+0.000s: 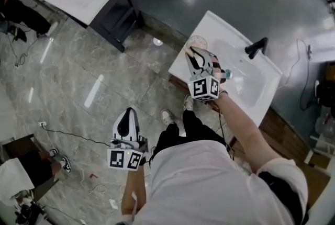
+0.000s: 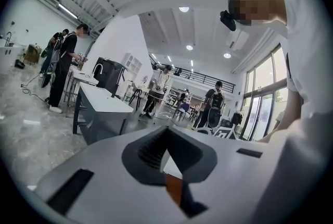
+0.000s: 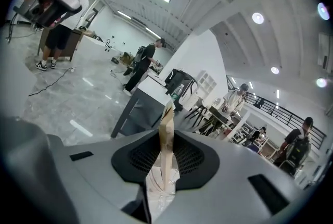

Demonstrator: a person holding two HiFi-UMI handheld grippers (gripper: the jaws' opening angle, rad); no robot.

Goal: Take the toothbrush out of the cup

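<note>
A white sink (image 1: 220, 27) with a black faucet (image 1: 255, 47) stands on grey marbled floor (image 1: 78, 88) strewn with cables (image 1: 68, 134).

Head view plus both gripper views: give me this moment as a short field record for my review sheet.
Setting: person standing at a white sink with a black faucet
Right gripper: over the sink's edge, jaws closed on the toothbrush
Toothbrush: pale handle, upright between the jaws
Cup: clear, on the sink's edge, by the right gripper
Left gripper: low, away from the sink, jaws together, empty
Task state: toothbrush gripped; whether it is out of the cup cannot be told
</note>
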